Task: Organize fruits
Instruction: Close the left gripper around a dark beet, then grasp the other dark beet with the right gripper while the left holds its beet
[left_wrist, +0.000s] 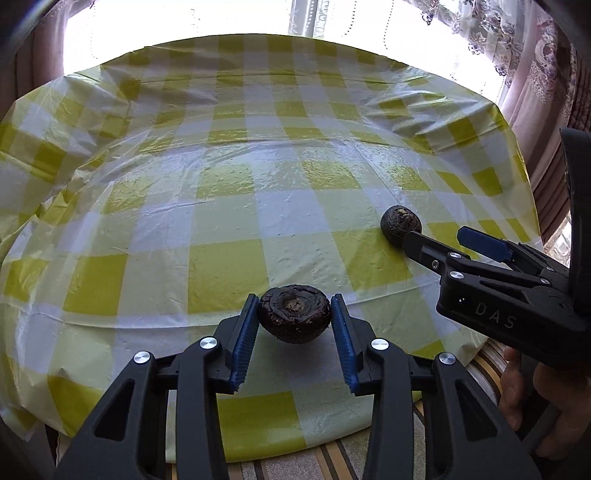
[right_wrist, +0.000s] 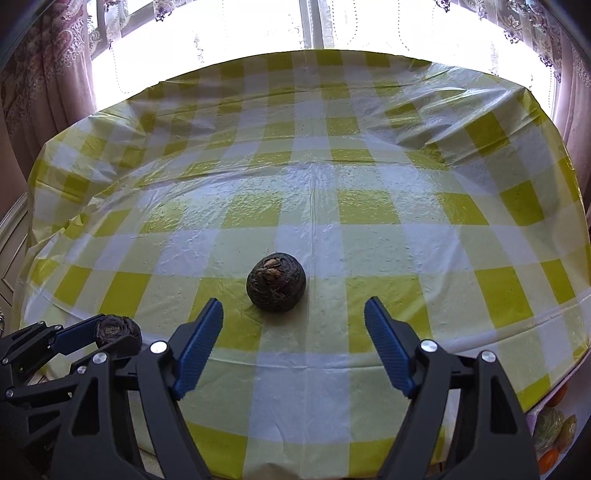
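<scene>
the left gripper (left_wrist: 293, 319) has its jaws pinching a dark, flattened fruit (left_wrist: 293, 318) at the bottom centre of the left wrist view, the blue ribbed pads (left_wrist: 245, 343) pressing on both sides; the fruit seems lifted just off the table (left_wrist: 229, 206), though that is hard to confirm. a second dark round fruit (right_wrist: 276, 282) sits on the checked cloth in the middle of the right wrist view, and the right gripper (right_wrist: 293, 334) hangs close in front of it with jaws spread wide, not touching it. in the left wrist view the same gripper reaches in from the right edge, one finger beside that fruit. the risks, as i judge them: the round fruit could roll away if one pad nudges it before the other arrives, and the slick, wrinkled plastic cloth would let it slide. the held fruit is gripped on its curved sides, so a loose squeeze could let it slip or twist out. at the lower right corner of the right wrist view some other fruits (right_wrist: 554, 432) show only partly.
</scene>
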